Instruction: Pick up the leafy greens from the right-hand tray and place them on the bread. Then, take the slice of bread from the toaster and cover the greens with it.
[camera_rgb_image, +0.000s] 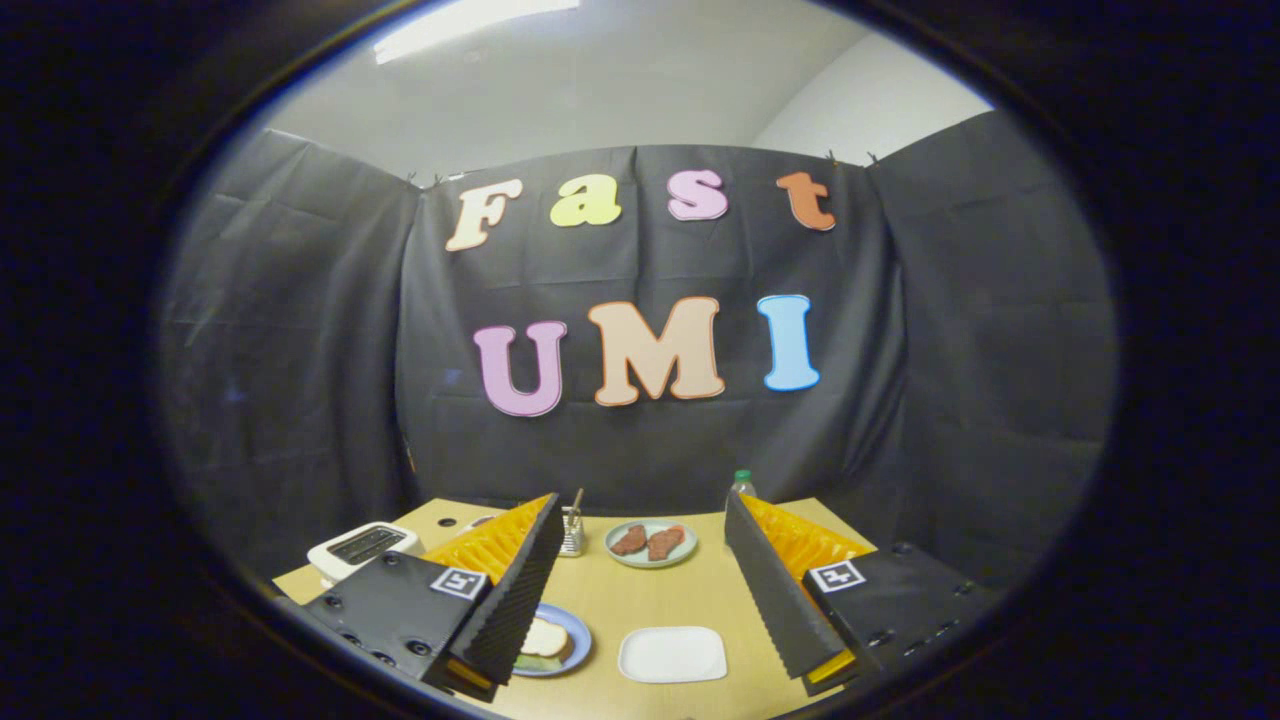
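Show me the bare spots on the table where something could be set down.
Bare wood lies between the meat plate and the white tray, and between the tray and the blue plate with bread. The far-left corner is crowded: toaster and holder. The gripper hangs above, jaws open.

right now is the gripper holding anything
No, the gripper is open, fingers wide apart above the table, nothing between them.
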